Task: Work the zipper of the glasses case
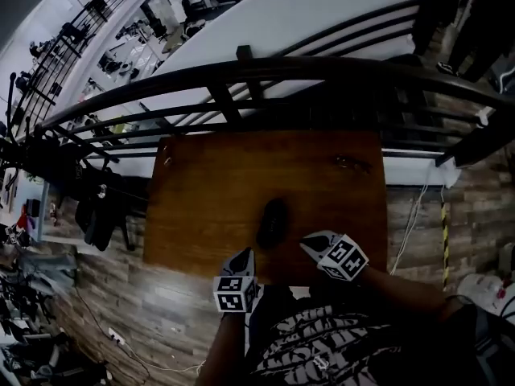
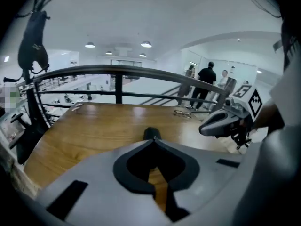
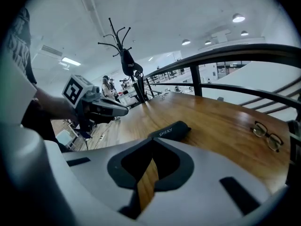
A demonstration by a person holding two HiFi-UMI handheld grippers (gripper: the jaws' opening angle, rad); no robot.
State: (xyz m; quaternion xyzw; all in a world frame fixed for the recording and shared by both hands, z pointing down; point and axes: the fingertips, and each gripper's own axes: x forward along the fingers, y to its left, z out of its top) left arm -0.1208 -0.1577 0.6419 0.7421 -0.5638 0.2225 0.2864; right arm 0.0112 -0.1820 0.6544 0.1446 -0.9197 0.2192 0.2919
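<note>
A dark rail (image 1: 241, 75) runs along the far side of the brown worktop (image 1: 201, 191). Dark clothes (image 1: 98, 203) hang off to the left of the worktop.

The left gripper (image 1: 245, 256) is at the near edge of the worktop, on the left. It points down at a slant toward the wood. Its fingers are pressed together at the tips, and nothing is between them. In the left gripper view, only bare wood shows in the small gap behind the tips.

The case (image 1: 272, 219) lies flat on the worktop, near the middle and a bit toward the near edge. It is dark and long, and it has small white letters on its side. It sits just past the tips of both grippers and between them. Neither gripper touches it.

The right gripper (image 1: 310, 245) is at the near edge on the right, just beside the case. It also slants down. Its fingers are together too, with nothing held. The two grippers are near each other, with their tips pointing in toward the case.

Glasses (image 1: 352, 163) lie on the far right part of the worktop, well apart from the case.
</note>
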